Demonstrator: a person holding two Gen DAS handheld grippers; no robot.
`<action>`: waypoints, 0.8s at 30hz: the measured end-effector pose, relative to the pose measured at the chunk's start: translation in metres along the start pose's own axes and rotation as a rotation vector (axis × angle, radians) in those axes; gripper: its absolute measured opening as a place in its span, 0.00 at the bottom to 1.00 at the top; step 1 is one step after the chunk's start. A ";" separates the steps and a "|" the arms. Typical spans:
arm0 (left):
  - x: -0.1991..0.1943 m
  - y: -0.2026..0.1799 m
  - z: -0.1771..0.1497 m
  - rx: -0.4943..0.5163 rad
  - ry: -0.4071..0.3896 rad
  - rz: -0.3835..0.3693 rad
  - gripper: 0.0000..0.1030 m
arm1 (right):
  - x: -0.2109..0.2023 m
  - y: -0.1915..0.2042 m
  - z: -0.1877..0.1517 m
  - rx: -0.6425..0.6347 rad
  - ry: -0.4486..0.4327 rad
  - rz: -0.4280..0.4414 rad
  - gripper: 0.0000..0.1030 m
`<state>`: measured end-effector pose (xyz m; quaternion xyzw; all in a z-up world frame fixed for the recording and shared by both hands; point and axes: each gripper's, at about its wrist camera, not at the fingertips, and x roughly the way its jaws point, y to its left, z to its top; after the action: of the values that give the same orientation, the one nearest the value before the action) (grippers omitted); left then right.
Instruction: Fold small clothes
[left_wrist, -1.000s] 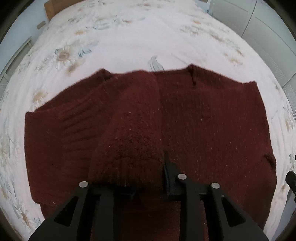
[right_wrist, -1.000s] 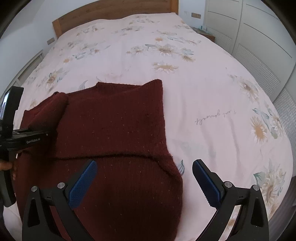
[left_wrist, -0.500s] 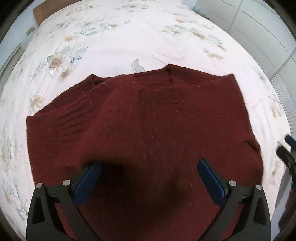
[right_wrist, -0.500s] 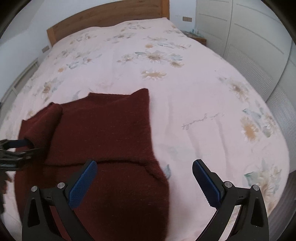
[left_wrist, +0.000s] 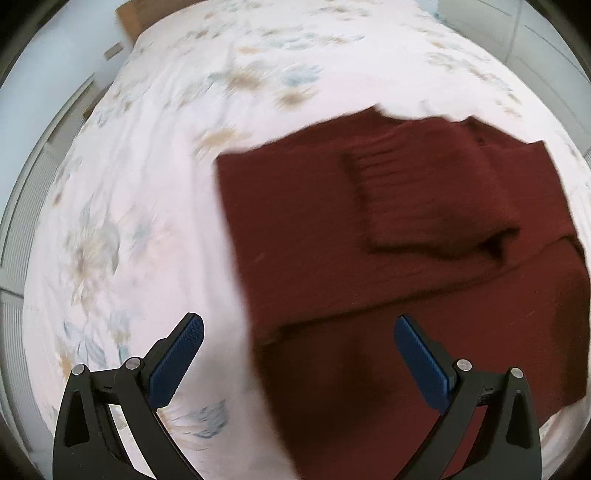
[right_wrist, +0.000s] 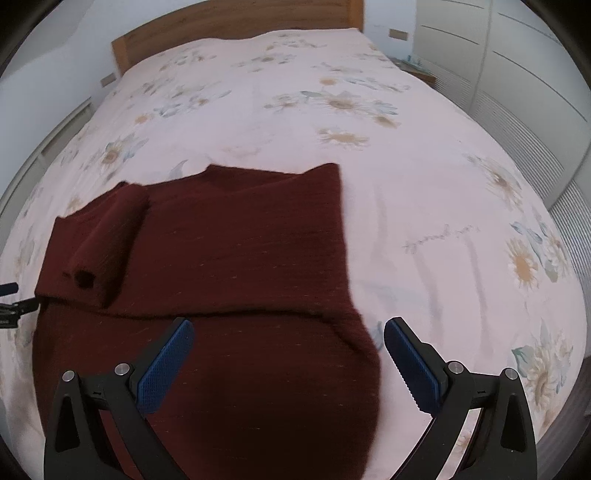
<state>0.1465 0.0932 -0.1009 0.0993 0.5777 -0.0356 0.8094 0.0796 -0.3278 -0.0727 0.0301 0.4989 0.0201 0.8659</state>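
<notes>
Sweater (right_wrist: 221, 258), one dark red knit, lies flat on the bed (right_wrist: 406, 166), both sleeves folded in; one cuff (right_wrist: 85, 280) rests toward nine o'clock in the right wrist view. Left gripper (left_wrist: 299, 354) has just been opening; its fingers (left_wrist: 177, 358) stand wide, empty, over the sweater's edge at six o'clock. Right gripper (right_wrist: 284, 362) is wide too, nothing held, above the hem. Likely next: fold the hem toward twelve o'clock. Pinch both bottom corners together, lift evenly, keep the sleeves tucked. Two grippers, one garment.
</notes>
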 end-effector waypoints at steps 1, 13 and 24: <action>0.005 0.004 -0.004 -0.007 0.012 0.004 0.99 | 0.001 0.004 0.000 -0.009 0.004 0.002 1.00; 0.058 -0.004 -0.002 -0.020 0.018 0.013 0.92 | 0.016 0.054 -0.001 -0.125 0.050 -0.002 1.00; 0.054 -0.006 -0.006 -0.009 -0.021 -0.134 0.37 | 0.021 0.153 0.020 -0.355 0.020 0.036 1.00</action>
<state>0.1574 0.0919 -0.1544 0.0565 0.5748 -0.0879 0.8116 0.1067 -0.1742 -0.0694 -0.1143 0.4955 0.1237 0.8521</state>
